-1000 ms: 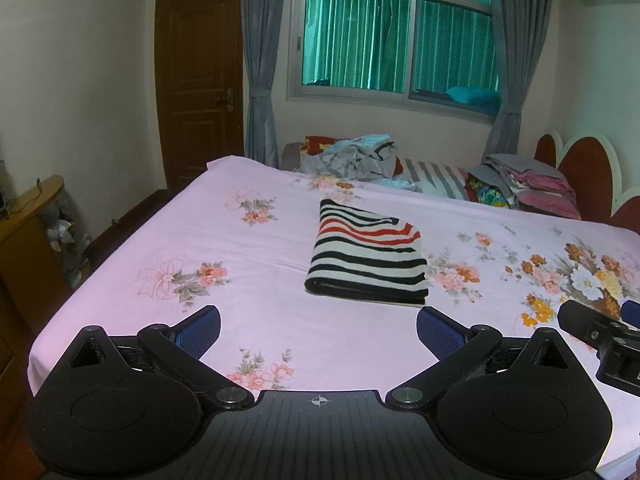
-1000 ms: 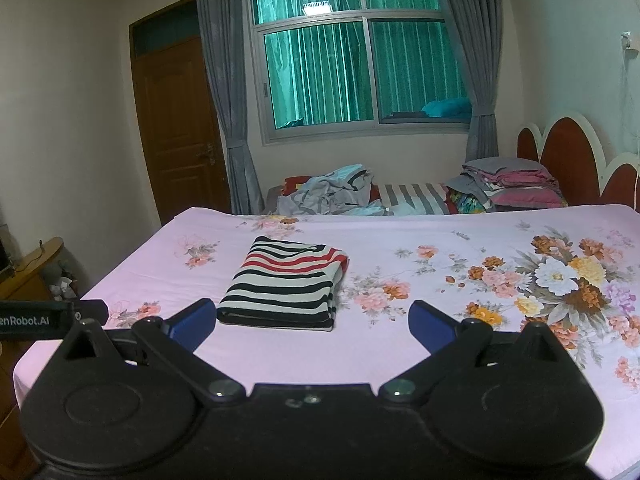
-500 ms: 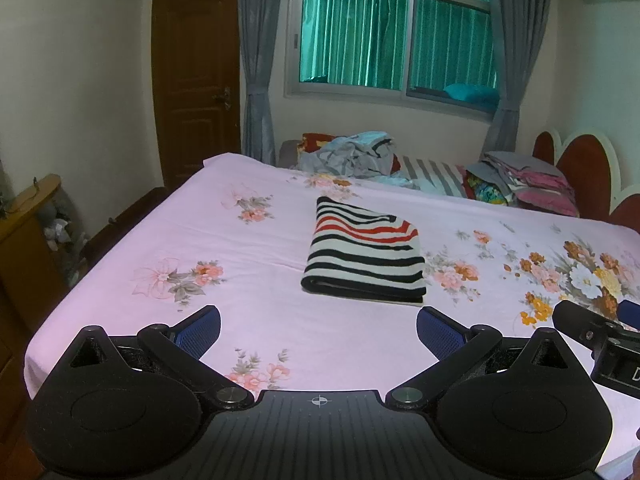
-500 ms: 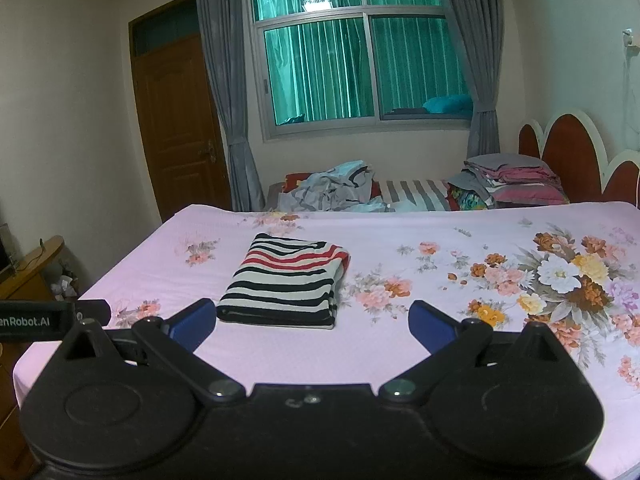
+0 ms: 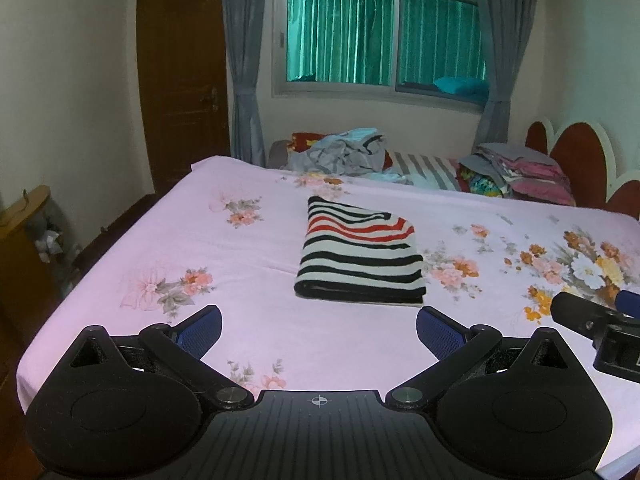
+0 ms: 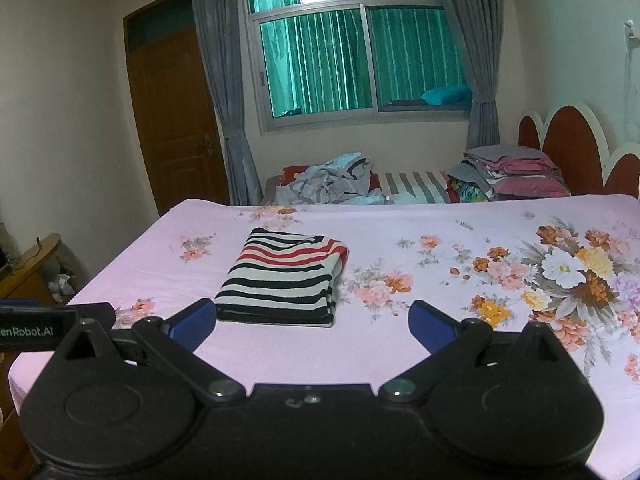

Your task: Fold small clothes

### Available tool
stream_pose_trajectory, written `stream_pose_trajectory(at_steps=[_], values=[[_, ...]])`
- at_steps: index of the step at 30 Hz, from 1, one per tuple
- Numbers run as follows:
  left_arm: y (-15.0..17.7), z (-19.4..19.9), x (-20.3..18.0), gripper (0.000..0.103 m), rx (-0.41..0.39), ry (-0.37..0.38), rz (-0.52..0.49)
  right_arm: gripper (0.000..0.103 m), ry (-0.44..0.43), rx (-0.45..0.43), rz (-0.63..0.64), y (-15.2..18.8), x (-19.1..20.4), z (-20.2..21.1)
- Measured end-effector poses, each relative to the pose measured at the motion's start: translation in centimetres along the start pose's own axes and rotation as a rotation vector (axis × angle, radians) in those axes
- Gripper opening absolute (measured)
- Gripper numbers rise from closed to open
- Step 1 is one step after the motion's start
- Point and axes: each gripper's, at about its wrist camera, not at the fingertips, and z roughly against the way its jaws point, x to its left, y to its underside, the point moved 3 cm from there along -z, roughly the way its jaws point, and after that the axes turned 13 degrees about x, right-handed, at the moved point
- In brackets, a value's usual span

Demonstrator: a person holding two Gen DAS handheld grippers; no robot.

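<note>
A striped garment [image 5: 360, 256], black, white and red, lies folded into a neat rectangle on the pink floral bed sheet [image 5: 240, 248]. It also shows in the right wrist view [image 6: 282, 278]. My left gripper [image 5: 319, 330] is open and empty, held above the near edge of the bed, short of the garment. My right gripper [image 6: 312, 326] is open and empty, also short of the garment, a little to its right. The right gripper's body shows at the right edge of the left wrist view [image 5: 600, 324].
A heap of unfolded clothes [image 5: 340, 154] and a stack of folded ones [image 5: 516, 174] lie on a second bed behind, under the window. A wooden door [image 5: 180, 80] is at the back left. A low cabinet [image 5: 24, 240] stands left of the bed.
Both grippers have drawn back and risen slightly from the bed; the garment sits a little lower and farther in both views. Both stay open. The garment has not moved.
</note>
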Motion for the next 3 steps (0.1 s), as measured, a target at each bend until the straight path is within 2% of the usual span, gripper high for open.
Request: stream_pose_trajectory(at_steps=[3], values=[[-0.7, -1.7, -0.1, 0.103, 0.025, 0.005, -0.005, 0.103, 0.008, 0.021, -0.008, -0.1, -0.4, -1.2]])
